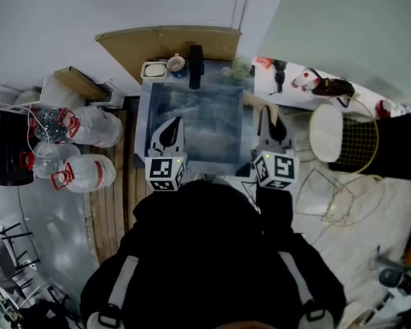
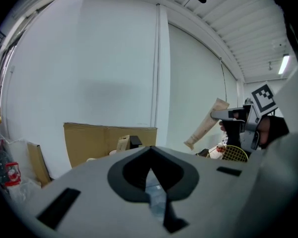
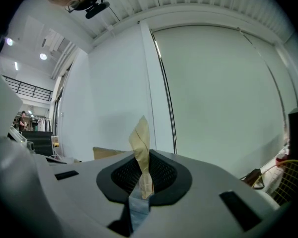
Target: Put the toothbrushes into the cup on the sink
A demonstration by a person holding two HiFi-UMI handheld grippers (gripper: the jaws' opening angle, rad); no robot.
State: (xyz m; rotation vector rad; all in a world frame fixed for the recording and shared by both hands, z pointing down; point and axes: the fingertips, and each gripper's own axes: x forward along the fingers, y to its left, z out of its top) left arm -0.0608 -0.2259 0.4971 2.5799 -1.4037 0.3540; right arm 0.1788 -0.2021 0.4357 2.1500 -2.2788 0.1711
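Observation:
My right gripper [image 1: 268, 117] hangs over the right rim of the steel sink [image 1: 145, 118], shut on a long tan paper-wrapped toothbrush [image 1: 255, 103]. The wrapper stands up between the jaws in the right gripper view [image 3: 142, 152] and slants up to the left in the left gripper view [image 2: 206, 125]. My left gripper [image 1: 171, 127] hovers over the sink's left side, shut and with nothing in it [image 2: 150, 171]. A white cup [image 1: 176, 64] sits at the back rim, left of the black faucet [image 1: 195, 66]. A pale green glass [image 1: 240, 68] stands to its right.
A soap dish [image 1: 153, 70] lies at the back left corner, with cardboard [image 1: 168, 42] behind the sink. Large water jugs [image 1: 89, 126] stand on the floor to the left. A white bin [image 1: 326, 133], a wire basket [image 1: 367, 144] and a racket [image 2: 233, 154] are on the right.

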